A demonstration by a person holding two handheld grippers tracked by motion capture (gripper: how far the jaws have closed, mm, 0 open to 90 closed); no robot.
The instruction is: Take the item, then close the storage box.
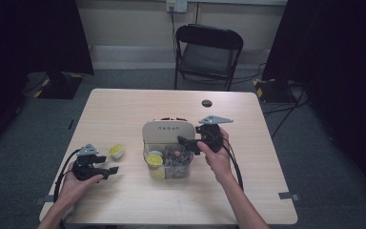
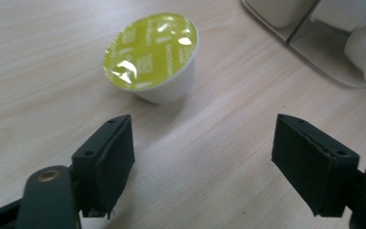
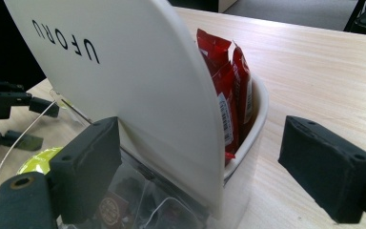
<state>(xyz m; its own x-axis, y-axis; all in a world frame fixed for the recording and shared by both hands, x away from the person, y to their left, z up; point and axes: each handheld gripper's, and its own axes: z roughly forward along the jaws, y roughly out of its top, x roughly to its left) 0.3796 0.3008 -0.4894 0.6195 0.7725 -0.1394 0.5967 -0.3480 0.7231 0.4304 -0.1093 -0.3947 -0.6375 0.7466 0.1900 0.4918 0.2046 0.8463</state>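
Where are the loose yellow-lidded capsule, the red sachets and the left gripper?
loose capsule [image 2: 150,51], left gripper view, middle of its yellow foil lid.
red sachets [image 3: 228,86], right gripper view, front face of the packs.
left gripper [image 2: 221,164], left gripper view, midway between its open fingers.

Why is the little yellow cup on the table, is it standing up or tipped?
Tipped slightly: the capsule rests on the table, its yellow foil top leaning sideways.

Recording lab (black curtains [image 1: 33,33], cabled floor [image 1: 276,102])

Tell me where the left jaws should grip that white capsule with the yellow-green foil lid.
Grip the white capsule with the yellow-green foil lid across its tapered side wall, just under the lid rim, coming in level from the near side; it sits tilted, lid facing the open left gripper.
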